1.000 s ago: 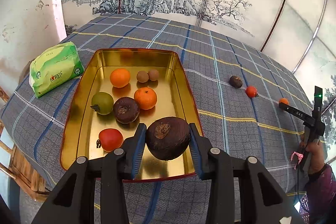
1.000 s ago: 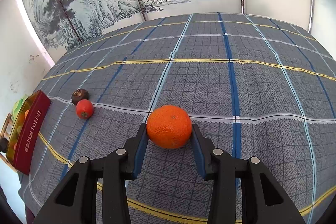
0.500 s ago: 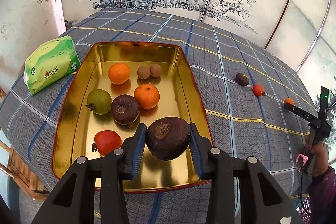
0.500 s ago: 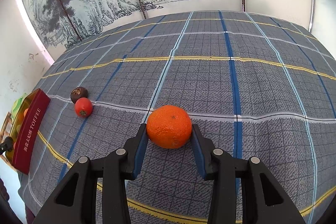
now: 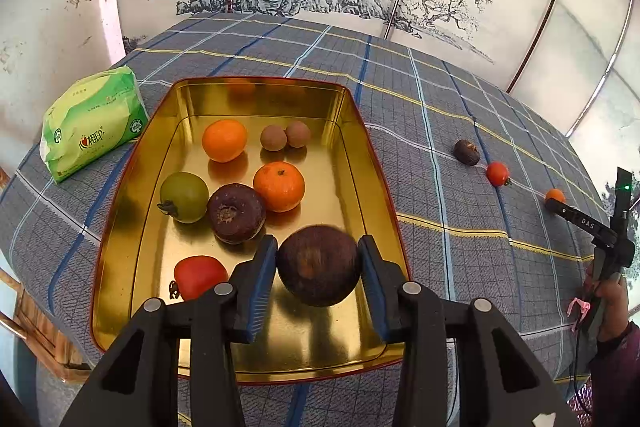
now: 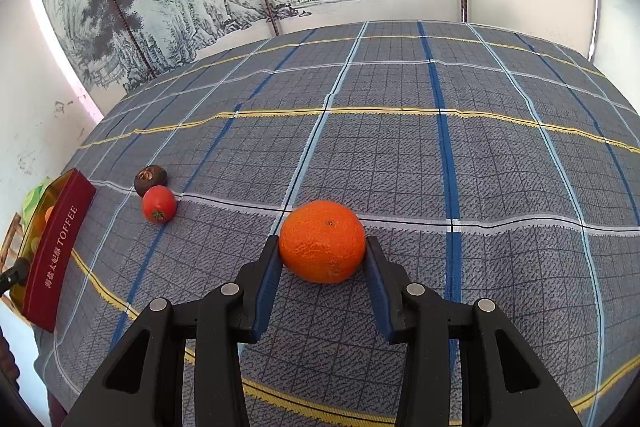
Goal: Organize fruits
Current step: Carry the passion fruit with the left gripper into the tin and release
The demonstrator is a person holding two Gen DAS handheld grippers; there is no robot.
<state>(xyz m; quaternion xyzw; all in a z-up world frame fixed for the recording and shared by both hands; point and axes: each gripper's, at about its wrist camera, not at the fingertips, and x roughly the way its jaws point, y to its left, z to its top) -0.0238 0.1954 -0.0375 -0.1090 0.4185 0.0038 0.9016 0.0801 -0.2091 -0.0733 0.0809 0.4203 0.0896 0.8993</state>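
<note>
Low in the left wrist view, a dark brown fruit (image 5: 318, 271) was seen slipping, blurred, between the left gripper (image 5: 318, 279), whose jaws had just been opening, over the gold tin (image 5: 360, 155). It might roll into neighbouring fruit. The right gripper (image 6: 322, 263) was clamped on an orange (image 6: 322, 241).

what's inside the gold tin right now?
Gold tin holds two oranges, two small brown fruits, a green fruit, a dark purple fruit and a red one. Another dark fruit sits between the left gripper jaws, hiding the floor beneath.
</note>
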